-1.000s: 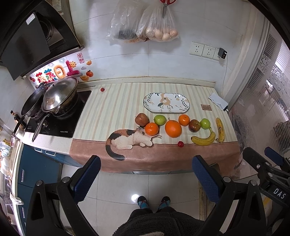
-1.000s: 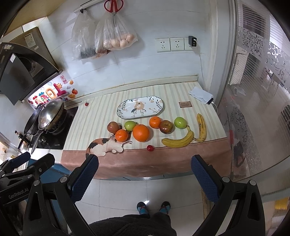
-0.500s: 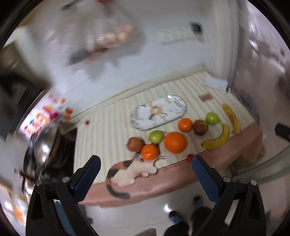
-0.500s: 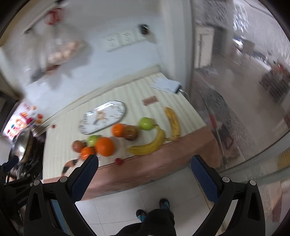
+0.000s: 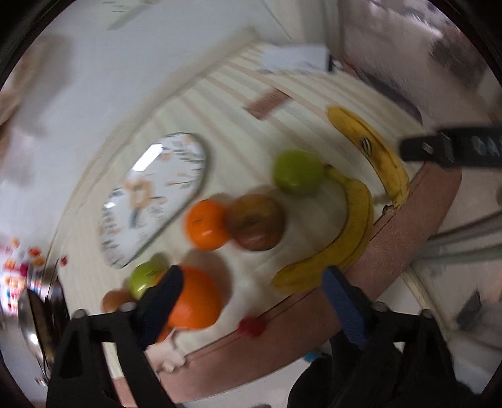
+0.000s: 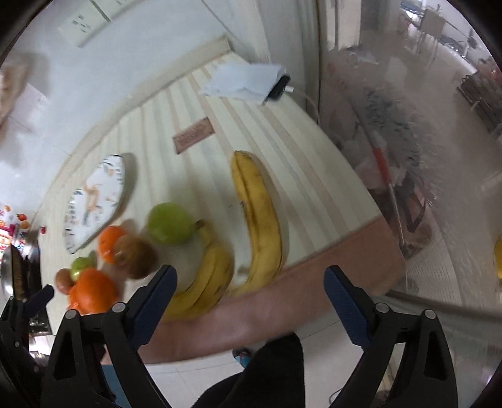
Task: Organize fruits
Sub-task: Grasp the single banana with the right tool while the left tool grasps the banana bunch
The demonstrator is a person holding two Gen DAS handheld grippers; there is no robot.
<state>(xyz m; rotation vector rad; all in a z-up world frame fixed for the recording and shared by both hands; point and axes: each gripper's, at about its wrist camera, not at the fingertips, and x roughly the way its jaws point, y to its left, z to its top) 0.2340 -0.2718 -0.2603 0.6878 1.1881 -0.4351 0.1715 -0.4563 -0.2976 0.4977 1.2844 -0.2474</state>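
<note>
This is a home kitchen. A white tiled wall [image 6: 131, 56] with an electric socket [image 6: 83, 26] stands behind a table [image 6: 282, 131] covered by a striped cloth. On it lie fruits, as bananas [image 6: 260, 219] and a green apple [image 6: 169, 222], beside an oval decorated plate [image 5: 153, 197]. At the left edge a metal pan [image 5: 28, 317] sits on a dark stove, with colourful stickers [image 5: 14, 273] behind it.

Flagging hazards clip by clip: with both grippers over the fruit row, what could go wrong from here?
1. The curved banana lies by the counter's front edge; a nudge from the right gripper, whose jaws are closing on nothing, might push it off.
2. The small red fruit sits beside that edge and may roll off.
3. The fruits touch: grabbing the big orange with the left gripper could knock the green apple.
</note>
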